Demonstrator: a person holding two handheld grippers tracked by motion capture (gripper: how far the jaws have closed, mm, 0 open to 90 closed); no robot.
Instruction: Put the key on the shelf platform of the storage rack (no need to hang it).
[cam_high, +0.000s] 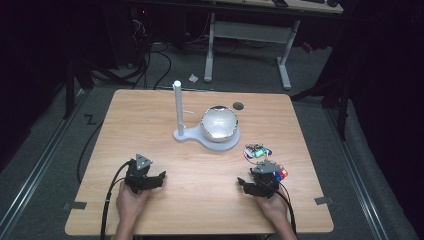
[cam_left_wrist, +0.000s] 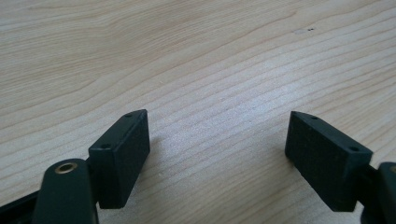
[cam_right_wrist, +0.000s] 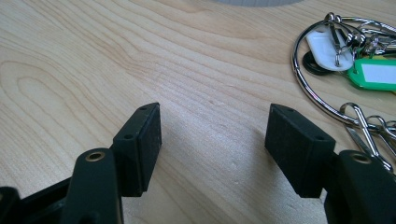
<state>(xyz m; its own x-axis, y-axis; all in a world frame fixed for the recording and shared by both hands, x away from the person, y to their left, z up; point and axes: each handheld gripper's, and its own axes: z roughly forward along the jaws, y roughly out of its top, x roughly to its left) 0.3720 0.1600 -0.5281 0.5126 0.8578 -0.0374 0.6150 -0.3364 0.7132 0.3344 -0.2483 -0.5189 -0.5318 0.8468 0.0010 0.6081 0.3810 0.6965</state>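
Both grippers were held on the wooden table (cam_high: 150, 115), jaws spread and empty: the right gripper (cam_right_wrist: 212, 135) just beside the key ring (cam_right_wrist: 327, 79), the left gripper (cam_left_wrist: 217, 149) well apart from it.

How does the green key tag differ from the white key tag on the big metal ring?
The green key tag has a white label window, while the white key tag is plain. In the right gripper view, the green key tag lies nearer the camera and the white key tag farther off, over a black tag. Both hang on the metal ring and rest on the table.
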